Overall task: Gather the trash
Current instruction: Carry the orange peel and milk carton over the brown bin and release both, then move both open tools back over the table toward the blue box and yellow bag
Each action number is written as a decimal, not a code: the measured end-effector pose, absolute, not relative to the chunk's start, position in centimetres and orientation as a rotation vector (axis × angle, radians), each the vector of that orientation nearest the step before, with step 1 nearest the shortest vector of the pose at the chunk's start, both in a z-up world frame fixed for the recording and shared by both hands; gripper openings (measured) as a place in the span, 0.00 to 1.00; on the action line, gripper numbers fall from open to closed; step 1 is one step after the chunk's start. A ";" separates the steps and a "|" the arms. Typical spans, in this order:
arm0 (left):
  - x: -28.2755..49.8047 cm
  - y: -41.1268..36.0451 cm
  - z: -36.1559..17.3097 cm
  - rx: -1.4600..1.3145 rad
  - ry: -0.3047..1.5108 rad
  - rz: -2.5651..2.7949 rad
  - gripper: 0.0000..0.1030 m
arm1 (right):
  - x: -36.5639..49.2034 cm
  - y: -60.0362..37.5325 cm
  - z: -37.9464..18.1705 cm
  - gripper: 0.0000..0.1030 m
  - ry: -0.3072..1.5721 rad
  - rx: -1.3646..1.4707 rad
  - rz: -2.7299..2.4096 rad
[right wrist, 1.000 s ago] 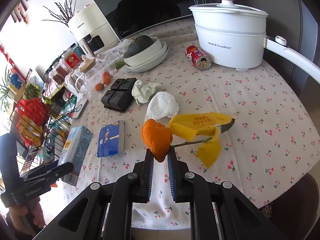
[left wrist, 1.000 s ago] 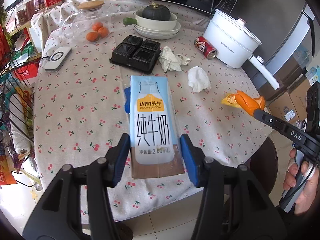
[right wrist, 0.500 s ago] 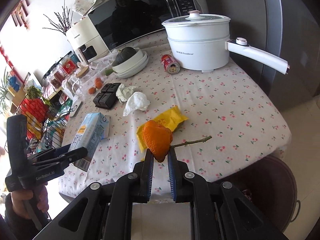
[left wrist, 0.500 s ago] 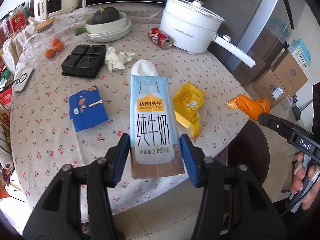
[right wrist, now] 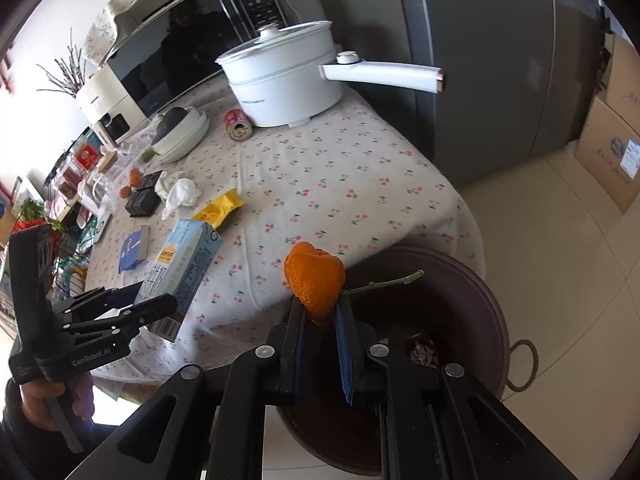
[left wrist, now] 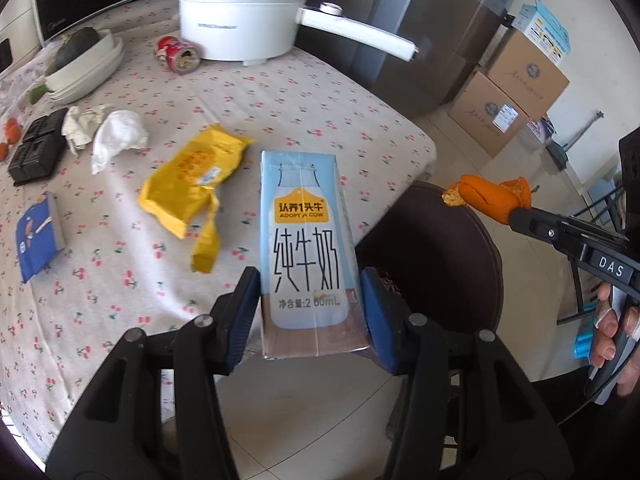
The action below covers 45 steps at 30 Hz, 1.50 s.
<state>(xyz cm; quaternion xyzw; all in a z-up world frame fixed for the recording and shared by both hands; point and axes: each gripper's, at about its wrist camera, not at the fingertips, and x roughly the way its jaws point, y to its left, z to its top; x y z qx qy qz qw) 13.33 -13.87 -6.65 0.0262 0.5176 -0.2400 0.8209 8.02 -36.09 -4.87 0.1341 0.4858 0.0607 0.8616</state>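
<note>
My left gripper (left wrist: 310, 316) is shut on a light blue milk carton (left wrist: 306, 248) and holds it over the table's near edge; the carton also shows in the right wrist view (right wrist: 180, 264). My right gripper (right wrist: 320, 320) is shut on an orange peel (right wrist: 316, 280) with a thin twig, above a dark brown round bin (right wrist: 472, 320) on the floor; the bin (left wrist: 436, 256) and the peel (left wrist: 492, 196) also show in the left wrist view. A yellow wrapper (left wrist: 192, 180), white crumpled tissues (left wrist: 116, 136), a blue packet (left wrist: 38, 236) and a red can (left wrist: 176, 54) lie on the table.
A white electric pot (left wrist: 240, 12) with a long handle stands at the back of the cherry-print tablecloth (left wrist: 120, 280). Stacked white bowls holding a dark squash (left wrist: 80, 60) and a black tray (left wrist: 36, 144) are at left. Cardboard boxes (left wrist: 516, 92) stand on the tiled floor.
Both grippers have swung right, away from the table's middle toward the floor bin, each still holding its item. The bin is now under the peel.
</note>
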 end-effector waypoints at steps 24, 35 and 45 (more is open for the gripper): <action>12.8 -15.6 -6.4 0.085 1.051 -0.518 0.84 | 4.1 -43.1 -8.2 0.15 1.110 0.304 0.012; 13.1 -8.1 -5.2 0.004 1.044 -0.395 0.84 | 6.0 -40.2 -7.9 0.64 1.115 0.303 -0.002; 13.5 -0.8 -4.7 -0.081 1.041 -0.270 0.84 | 9.0 -35.8 -6.8 0.70 1.097 0.301 0.049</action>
